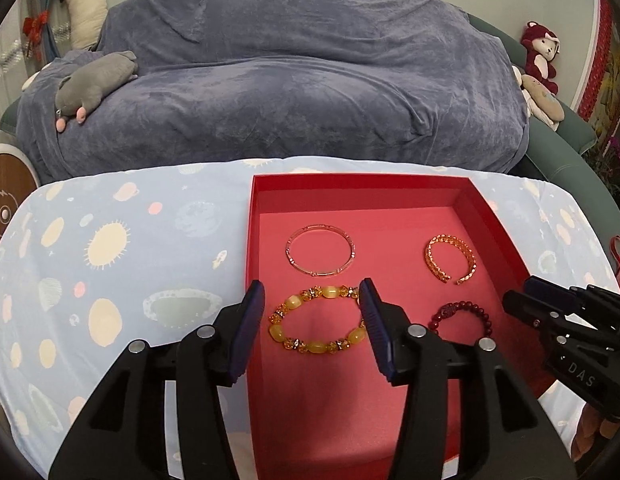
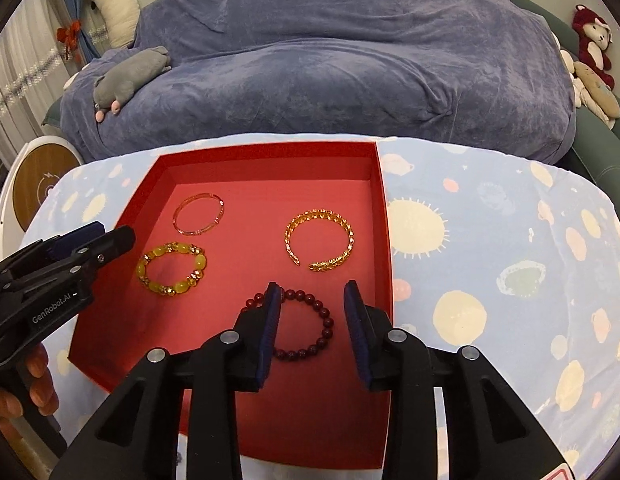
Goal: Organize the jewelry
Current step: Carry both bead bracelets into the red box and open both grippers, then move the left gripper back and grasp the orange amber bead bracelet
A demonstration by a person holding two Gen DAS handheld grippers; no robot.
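Dark-red bead bracelet partly behind fingers

A pale blue cloth printed with suns and planets covers the tabletop. Behind it a sofa lies under a grey-blue velvet throw, with a grey plush animal on its left arm. A red teddy bear sits at the right end. A round wooden disc stands left.
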